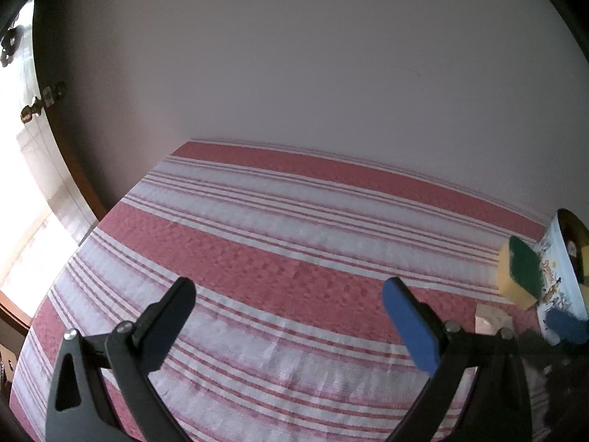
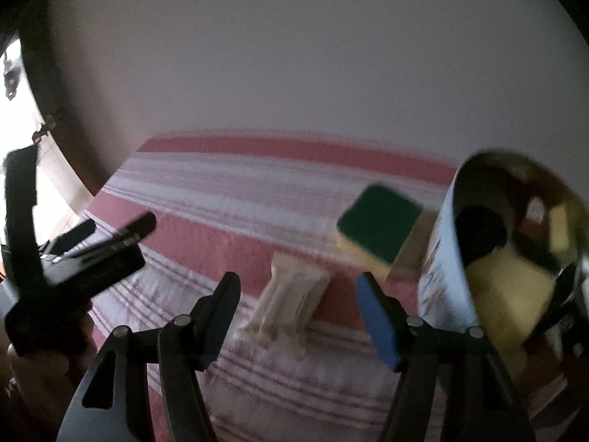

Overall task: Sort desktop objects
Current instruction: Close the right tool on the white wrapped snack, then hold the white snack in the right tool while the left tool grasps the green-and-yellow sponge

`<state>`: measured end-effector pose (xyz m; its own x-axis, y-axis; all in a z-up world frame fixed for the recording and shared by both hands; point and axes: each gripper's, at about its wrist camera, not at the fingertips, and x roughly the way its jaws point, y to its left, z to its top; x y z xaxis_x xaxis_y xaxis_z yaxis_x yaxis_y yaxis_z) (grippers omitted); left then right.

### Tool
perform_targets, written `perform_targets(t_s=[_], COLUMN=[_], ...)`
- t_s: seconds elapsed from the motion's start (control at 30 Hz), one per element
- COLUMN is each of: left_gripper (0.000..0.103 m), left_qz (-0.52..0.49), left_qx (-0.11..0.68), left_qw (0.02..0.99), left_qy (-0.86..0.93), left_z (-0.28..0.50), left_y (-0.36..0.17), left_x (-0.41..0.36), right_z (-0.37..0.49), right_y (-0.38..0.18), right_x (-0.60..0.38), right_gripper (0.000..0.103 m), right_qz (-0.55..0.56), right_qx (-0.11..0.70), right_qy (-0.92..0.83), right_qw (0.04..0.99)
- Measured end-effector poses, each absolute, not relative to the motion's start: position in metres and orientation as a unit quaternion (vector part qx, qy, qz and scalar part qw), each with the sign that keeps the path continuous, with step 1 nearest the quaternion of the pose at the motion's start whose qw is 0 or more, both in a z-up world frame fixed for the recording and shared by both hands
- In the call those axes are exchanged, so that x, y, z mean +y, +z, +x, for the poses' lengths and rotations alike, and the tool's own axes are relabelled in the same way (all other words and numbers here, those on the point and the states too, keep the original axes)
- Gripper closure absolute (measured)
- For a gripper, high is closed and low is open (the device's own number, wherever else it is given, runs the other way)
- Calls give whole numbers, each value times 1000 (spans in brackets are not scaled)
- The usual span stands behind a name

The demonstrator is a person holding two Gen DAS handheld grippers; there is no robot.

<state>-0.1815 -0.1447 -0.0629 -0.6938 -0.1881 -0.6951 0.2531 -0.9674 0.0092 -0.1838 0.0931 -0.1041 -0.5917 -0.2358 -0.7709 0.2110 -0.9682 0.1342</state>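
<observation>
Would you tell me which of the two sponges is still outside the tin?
The green-topped sponge, lying on the striped cloth left of the tin; the other yellow sponge is inside it.

Daylight floods in from a blown-out window [image 1: 25,191] at far left; the wall [image 1: 294,55] stays dim. Fisheye edges curve and blacken. The right wrist view is motion-blurred.
</observation>
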Motion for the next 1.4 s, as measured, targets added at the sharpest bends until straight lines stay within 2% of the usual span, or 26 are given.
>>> perform_targets(t_s=[0.1,0.33,0.37,0.43,0.63,0.77,0.9,1.0,1.13,1.4], left_gripper=[0,1,1,1,1,1,1,1,1,1], left_qz=[372,367,366,363,337,328,325,325,342,358], left_qx=[43,40,40,33,-30,-42,-34,-73,-111,-148], left_qw=[126,132,129,117,55,-43,-133,-173,-195,-192], left_qy=[-919,-920,-921,-924,-939,-943,-936,-927,-912,-902], left_z=[-183,-187,-187,-187,-184,-184,-184,-182,-195,-225], left_y=[-65,-66,-66,-66,-63,-63,-61,-62,-68,-78], left_x=[-148,-155,-155,-150,-120,-97,-67,-31,1,44], right_z=[-190,-200,-199,-195,-169,-125,-103,-99,-113,-125], right_y=[-123,-150,-150,-146,-139,-114,-84,-64,-53,-57], right_x=[82,65,63,68,97,138,180,217,239,265], right_gripper=[35,37,39,62,63,63,63,63,63,63], right_qz=[449,466,466,459,433,368,293,245,199,189], right_qx=[-21,23,30,43,14,-18,-37,-64,-81,-115], right_qy=[-886,-880,-880,-882,-888,-910,-943,-959,-972,-972], right_qw=[119,87,85,95,156,192,157,130,94,84])
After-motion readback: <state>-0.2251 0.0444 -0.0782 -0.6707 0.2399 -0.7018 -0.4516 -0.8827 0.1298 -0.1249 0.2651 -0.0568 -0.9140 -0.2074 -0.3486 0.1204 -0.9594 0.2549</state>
